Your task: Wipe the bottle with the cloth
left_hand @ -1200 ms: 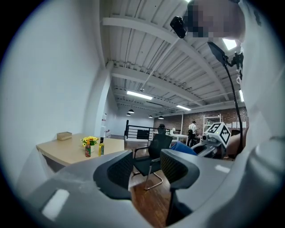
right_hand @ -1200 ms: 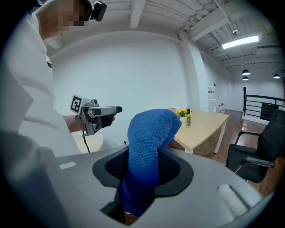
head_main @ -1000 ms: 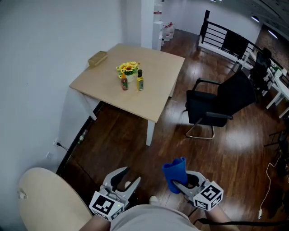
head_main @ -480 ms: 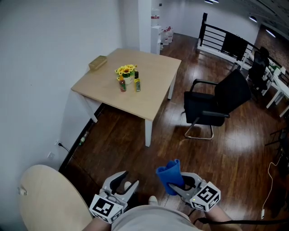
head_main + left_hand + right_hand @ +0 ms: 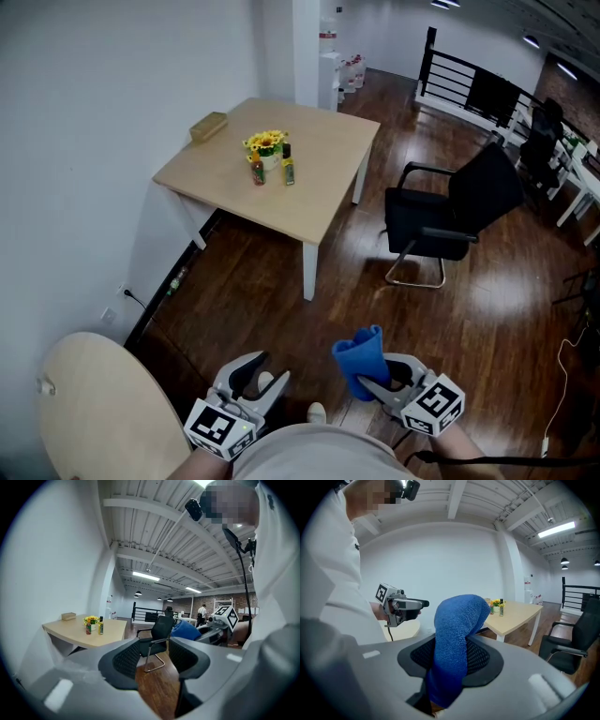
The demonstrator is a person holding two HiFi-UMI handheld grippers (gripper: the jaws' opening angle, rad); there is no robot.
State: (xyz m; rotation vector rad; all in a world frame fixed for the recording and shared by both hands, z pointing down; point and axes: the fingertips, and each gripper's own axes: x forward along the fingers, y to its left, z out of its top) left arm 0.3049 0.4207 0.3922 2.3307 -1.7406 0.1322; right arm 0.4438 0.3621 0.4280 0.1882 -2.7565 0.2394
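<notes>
right gripper — cloth pinched | left gripper — empty, apart | bottle on table

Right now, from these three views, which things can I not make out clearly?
- Reddish bottle and yellowish bottle on the table: too small in the head view, so their labels are unreadable.
- Lower end of the cloth: right gripper view, hidden between the shut jaws of the right gripper.
- Box: head view, too small to identify.
- Round pale top: cut off by the head view's edges.
</notes>
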